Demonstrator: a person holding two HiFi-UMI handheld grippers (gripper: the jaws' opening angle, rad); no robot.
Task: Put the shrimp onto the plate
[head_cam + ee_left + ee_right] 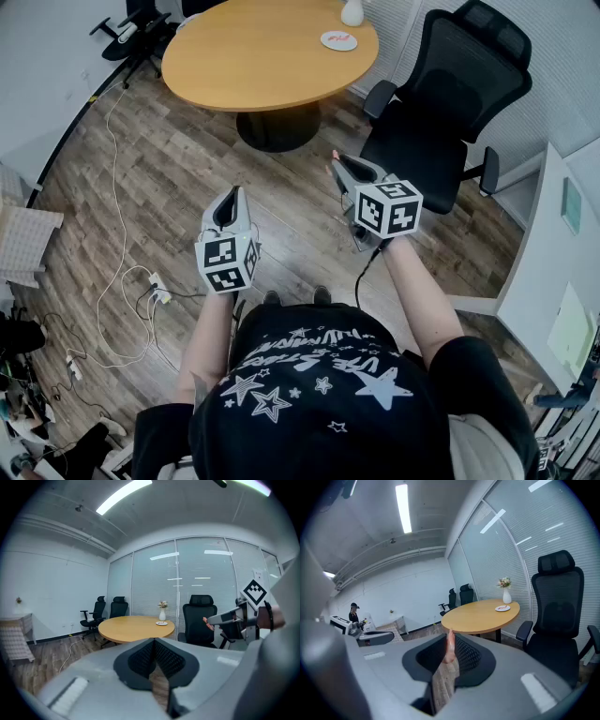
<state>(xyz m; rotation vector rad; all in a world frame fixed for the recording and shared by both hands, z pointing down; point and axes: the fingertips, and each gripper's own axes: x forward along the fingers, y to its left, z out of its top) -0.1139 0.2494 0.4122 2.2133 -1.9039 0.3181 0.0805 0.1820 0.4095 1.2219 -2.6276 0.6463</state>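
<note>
A pink shrimp (450, 645) stands upright between the pads of my right gripper (449, 644), which is shut on it. In the head view that gripper (337, 161) is held in the air over the wooden floor, the shrimp (334, 157) at its tip. The small white plate (339, 40) with red on it lies on the far side of the round wooden table (253, 52); it also shows as the plate (503, 608) and the plate (161, 623). My left gripper (229, 190) hovers to the left, its jaws together on nothing (153, 641).
A black office chair (450, 94) stands right of the table, close to my right gripper. A white vase (352, 11) is beside the plate. Cables and a power strip (150, 286) lie on the floor at left. A white desk (562, 262) runs along the right.
</note>
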